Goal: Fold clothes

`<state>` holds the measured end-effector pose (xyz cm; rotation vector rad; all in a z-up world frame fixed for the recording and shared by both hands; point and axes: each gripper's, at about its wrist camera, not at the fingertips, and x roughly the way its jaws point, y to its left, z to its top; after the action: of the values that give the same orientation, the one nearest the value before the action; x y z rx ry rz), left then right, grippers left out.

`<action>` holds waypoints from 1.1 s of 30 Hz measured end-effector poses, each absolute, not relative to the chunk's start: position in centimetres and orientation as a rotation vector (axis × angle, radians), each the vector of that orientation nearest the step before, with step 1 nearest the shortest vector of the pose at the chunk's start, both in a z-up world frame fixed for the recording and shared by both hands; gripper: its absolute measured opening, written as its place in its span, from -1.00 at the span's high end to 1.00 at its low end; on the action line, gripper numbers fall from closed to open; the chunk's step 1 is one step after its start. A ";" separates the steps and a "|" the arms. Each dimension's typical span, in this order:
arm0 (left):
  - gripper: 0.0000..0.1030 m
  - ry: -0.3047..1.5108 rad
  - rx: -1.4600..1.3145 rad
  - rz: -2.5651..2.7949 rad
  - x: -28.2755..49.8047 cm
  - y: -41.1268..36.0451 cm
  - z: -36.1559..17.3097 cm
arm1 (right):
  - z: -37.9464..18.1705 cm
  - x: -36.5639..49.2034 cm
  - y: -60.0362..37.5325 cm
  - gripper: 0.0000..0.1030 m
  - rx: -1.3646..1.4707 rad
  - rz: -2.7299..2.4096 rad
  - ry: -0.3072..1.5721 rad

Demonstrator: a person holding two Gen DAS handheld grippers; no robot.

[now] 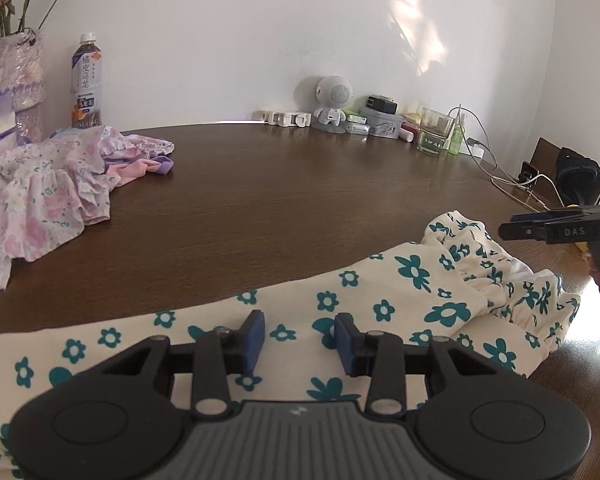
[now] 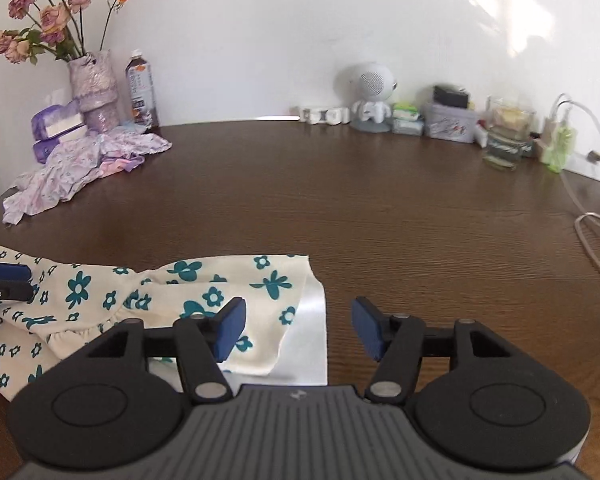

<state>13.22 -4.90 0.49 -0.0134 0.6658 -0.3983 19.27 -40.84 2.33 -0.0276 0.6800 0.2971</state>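
On near edge of dark wooden table (image 1: 300,200): cream garment with teal flowers (image 1: 380,292), spread flat, ruffled end bunched at right. Above it, left gripper (image 1: 300,344), jaws parted, clasping nothing. Over its right corner, right gripper (image 2: 298,328), likewise spread wide, empty. Far left, near vase (image 2: 94,88): crumpled pink floral clothes (image 1: 44,196).
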 end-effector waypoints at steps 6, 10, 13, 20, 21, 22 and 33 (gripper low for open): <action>0.25 0.663 -0.033 -0.409 13.3 -4.6 0.4 | 0.6 22.2 -41.3 -0.13 0.028 0.365 0.745; 0.26 0.665 -0.040 -0.409 13.3 -4.6 0.4 | 0.3 22.0 -42.2 0.89 0.089 0.406 0.765; 0.26 0.667 -0.042 -0.402 13.3 -4.6 0.4 | 0.4 21.0 -42.8 0.93 0.132 0.391 0.795; 0.26 0.674 -0.075 -0.367 13.4 -4.8 0.5 | 0.8 18.1 -43.0 0.94 0.199 0.378 0.820; 0.26 0.670 -0.070 -0.362 13.4 -4.9 0.4 | 0.6 18.0 -42.8 0.94 0.182 0.369 0.820; 0.26 0.666 -0.064 -0.359 13.3 -5.0 0.4 | 0.6 17.8 -42.7 0.94 0.175 0.364 0.806; 0.17 0.658 -0.049 -0.368 13.0 -5.2 0.2 | 0.8 17.7 -45.1 0.24 0.334 0.322 0.715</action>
<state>13.02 -5.24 0.25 -0.0494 0.6581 -0.3678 17.68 -45.13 0.85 0.3335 0.7146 0.3220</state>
